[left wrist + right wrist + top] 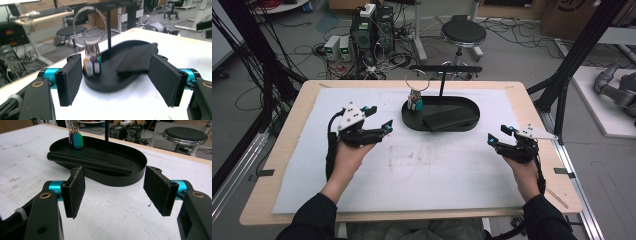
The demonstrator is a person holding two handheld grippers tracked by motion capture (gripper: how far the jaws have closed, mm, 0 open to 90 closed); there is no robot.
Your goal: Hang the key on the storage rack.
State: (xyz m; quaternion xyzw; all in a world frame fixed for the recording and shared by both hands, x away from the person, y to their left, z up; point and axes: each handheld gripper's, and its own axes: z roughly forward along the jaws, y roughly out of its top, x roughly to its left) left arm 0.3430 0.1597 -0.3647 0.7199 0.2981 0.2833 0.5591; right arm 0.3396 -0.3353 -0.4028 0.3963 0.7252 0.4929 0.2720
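A robotics lab or workshop is indicated. Beyond the left gripper [379, 119], past the table's [287, 145] far edge, computer towers [371, 31] and tangled cables [312, 50] are seen on a bare grey floor. A round stool [463, 34] is placed farther off, black framing struts [579, 55] rise beside the right gripper [499, 135], and a grey robot arm [617, 87] is laid beyond them.

Even, soft overhead light falls on the white counter [412, 165], leaving only faint shadows. In the left gripper view the key bunch [92, 60] at 11 o'clock is blurred, and distant background looks soft.
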